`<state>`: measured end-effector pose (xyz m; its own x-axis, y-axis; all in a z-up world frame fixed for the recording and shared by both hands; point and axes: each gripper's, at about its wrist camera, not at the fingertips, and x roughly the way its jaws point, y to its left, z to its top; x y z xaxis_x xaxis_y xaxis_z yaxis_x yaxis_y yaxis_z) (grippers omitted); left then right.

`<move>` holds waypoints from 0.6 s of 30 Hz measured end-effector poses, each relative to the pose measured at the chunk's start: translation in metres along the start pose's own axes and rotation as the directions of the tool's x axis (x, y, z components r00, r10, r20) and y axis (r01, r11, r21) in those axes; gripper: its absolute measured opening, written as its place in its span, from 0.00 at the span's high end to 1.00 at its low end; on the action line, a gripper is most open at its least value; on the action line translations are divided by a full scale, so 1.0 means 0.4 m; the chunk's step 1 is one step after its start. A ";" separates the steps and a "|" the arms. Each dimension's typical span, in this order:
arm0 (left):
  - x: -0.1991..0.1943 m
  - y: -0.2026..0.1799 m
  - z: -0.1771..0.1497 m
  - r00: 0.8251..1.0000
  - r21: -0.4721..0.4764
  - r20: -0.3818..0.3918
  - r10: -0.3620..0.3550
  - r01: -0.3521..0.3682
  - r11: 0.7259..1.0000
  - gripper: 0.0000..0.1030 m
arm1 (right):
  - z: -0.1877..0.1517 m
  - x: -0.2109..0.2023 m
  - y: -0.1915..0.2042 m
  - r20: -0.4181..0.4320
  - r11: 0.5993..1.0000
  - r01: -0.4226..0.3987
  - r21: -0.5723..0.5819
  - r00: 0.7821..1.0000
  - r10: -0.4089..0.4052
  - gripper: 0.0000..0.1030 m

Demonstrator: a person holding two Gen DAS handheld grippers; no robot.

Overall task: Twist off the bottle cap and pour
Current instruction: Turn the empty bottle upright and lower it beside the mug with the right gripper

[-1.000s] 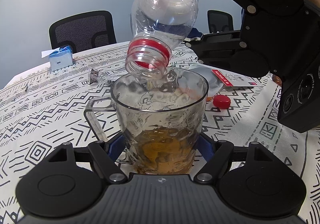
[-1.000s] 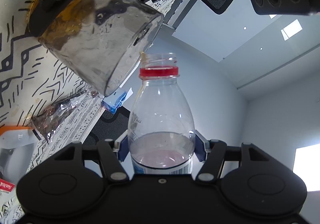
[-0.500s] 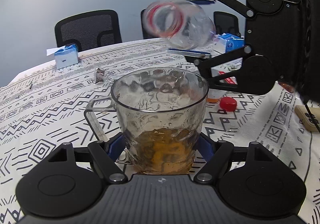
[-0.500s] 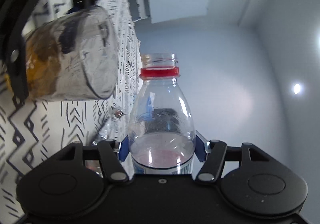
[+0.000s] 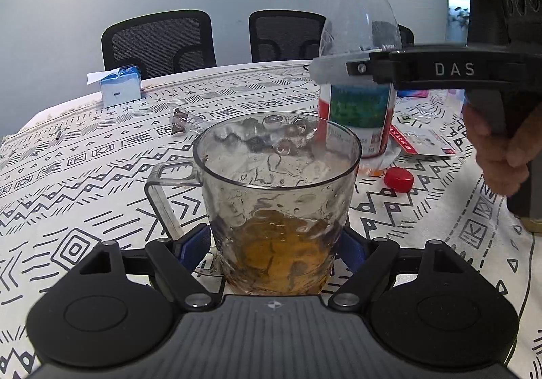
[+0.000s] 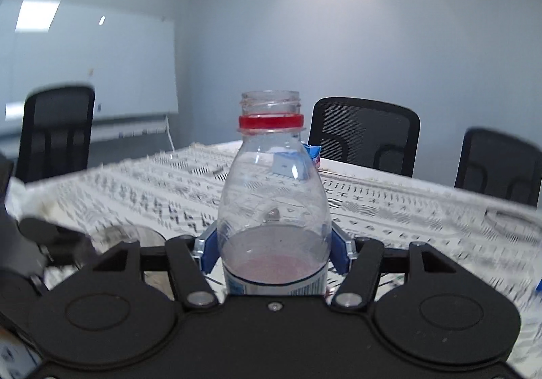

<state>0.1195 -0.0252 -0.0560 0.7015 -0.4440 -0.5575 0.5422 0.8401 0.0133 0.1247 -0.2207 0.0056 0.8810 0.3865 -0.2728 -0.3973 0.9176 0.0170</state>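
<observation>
We see right gripper (image 6: 274,253) clamped on bottle (image 5: 359,50) mid-body, seemingly empty, light, crushable; left gripper (image 5: 274,243) closed around heavy glass mug (image 5: 276,196)

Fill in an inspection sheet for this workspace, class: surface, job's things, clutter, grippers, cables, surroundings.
Surface: patterned tablecloth.
Job's things: bottle upright, uncapped, looks empty; red cap on the cloth; glass mug holding amber liquid.
Clutter: blue carton, crumpled wrapper, printed packet.
Grippers: left gripper fingers shut on the mug; right gripper shut on the bottle.
Cables: nothing seen.
Surroundings: black office chairs, whiteboard.
</observation>
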 end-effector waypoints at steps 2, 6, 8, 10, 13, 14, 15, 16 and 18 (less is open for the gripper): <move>0.000 0.004 0.000 1.000 -0.005 -0.009 -0.003 0.003 1.000 0.19 | -0.008 0.017 -0.009 -0.018 0.998 -0.029 0.050 0.999 0.030 0.37; -0.005 0.004 -0.008 1.000 0.023 -0.003 -0.010 0.010 1.000 0.14 | -0.037 0.038 -0.007 -0.044 0.998 -0.021 0.061 0.999 0.024 0.37; -0.010 0.005 -0.010 1.000 0.026 -0.009 -0.015 0.015 1.000 0.14 | -0.046 0.054 0.002 -0.059 0.997 -0.016 0.072 0.998 0.020 0.36; -0.018 0.005 -0.010 1.000 0.019 -0.010 -0.017 0.017 1.000 0.13 | -0.050 0.063 0.008 -0.070 0.997 -0.006 0.072 0.998 0.011 0.36; -0.042 -0.006 -0.016 1.000 0.024 0.001 -0.002 0.002 1.000 0.05 | -0.056 0.078 0.009 -0.107 0.996 -0.001 0.084 0.994 0.010 0.31; -0.051 -0.012 -0.022 1.000 0.027 0.012 0.007 -0.007 1.000 0.05 | -0.059 0.080 0.013 -0.112 0.997 0.010 0.074 0.994 -0.001 0.29; -0.057 -0.017 -0.027 1.000 0.031 0.019 0.014 -0.014 0.999 0.05 | -0.062 0.079 0.015 -0.116 0.998 0.028 0.055 0.993 -0.021 0.29; -0.059 -0.022 -0.032 0.999 0.035 0.022 0.025 -0.026 0.999 0.05 | -0.063 0.077 0.020 -0.117 0.998 0.044 0.032 0.992 -0.040 0.27; -0.061 -0.027 -0.044 0.998 0.026 0.018 0.064 -0.064 0.998 0.05 | -0.063 0.069 0.027 -0.111 0.998 0.055 0.007 0.992 -0.054 0.23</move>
<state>0.0883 -0.0181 -0.0570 0.7428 -0.3953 -0.5404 0.5079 0.8586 0.0701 0.1382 -0.2024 -0.0260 0.8670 0.3239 -0.3786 -0.3465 0.9380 0.0089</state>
